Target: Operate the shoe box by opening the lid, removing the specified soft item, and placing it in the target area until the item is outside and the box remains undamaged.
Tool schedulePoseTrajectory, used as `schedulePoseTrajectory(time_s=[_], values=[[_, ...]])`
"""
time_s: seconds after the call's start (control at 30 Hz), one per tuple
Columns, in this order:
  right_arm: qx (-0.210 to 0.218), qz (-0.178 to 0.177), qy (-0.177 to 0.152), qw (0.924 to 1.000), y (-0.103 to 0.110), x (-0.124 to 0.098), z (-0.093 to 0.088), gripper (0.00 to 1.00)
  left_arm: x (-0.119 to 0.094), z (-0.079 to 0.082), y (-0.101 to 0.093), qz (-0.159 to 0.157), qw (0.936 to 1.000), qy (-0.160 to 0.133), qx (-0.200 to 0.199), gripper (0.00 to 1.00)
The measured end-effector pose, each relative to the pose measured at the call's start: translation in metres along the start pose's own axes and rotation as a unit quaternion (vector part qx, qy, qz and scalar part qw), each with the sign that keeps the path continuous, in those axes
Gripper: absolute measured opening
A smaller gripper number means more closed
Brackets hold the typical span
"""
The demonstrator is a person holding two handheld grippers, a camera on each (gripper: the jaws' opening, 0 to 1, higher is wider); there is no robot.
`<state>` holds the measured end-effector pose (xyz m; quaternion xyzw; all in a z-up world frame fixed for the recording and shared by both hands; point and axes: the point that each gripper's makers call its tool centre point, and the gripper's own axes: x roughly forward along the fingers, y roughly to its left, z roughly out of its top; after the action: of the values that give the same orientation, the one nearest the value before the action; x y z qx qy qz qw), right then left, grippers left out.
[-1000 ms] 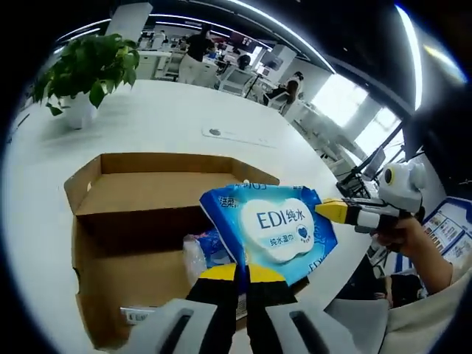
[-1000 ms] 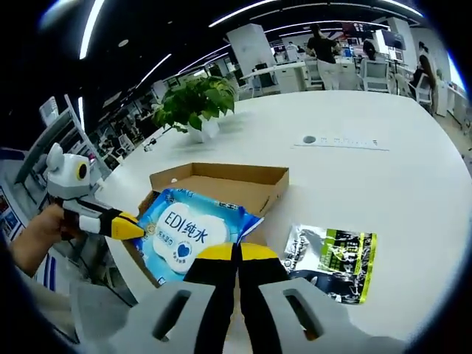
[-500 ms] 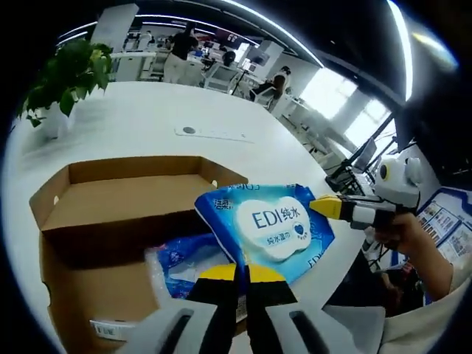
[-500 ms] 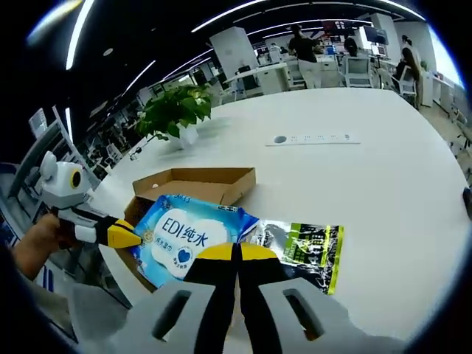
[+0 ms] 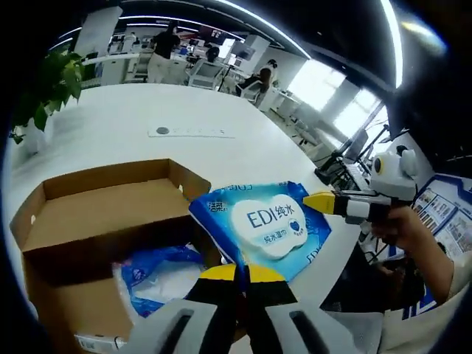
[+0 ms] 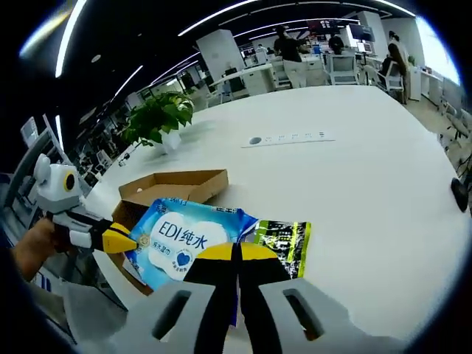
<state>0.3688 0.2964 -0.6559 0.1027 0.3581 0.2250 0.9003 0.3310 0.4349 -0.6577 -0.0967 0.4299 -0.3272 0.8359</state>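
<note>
L gripper (image 5: 242, 271): jaws pressed together, yellow tips side by side w/ no gap, pinching the edge of the wet wipes pack (image 5: 265, 225). R gripper (image 6: 237, 252): jaws likewise closed tip to tip on the pack's opposite edge. In the left gripper view the person's hand (image 5: 402, 225) grips the R gripper's handle, forearm running off to the right.

In the left gripper view the wipes pack (image 5: 269, 227) sits just ahead of the jaws, the box (image 5: 96, 221) to their left with a bag (image 5: 158, 269) inside. In the right gripper view the pouch (image 6: 284, 240) lies on the table (image 6: 354, 184) just right of the jaws, the plant (image 6: 155, 118) far ahead-left.
</note>
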Motion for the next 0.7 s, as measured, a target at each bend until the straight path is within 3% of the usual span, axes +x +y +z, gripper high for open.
schedulePoseTrajectory(time_s=[0.33, 0.7], values=[[0.008, -0.016, 0.01, 0.9998, -0.027, 0.001, -0.005, 0.0, 0.025, 0.004, -0.009, -0.005, 0.9998, 0.018, 0.008, 0.01], [0.015, -0.027, 0.027, 0.9992, -0.056, 0.023, -0.011, 0.0, 0.056, 0.011, -0.006, 0.008, 0.9986, 0.043, 0.029, 0.01]])
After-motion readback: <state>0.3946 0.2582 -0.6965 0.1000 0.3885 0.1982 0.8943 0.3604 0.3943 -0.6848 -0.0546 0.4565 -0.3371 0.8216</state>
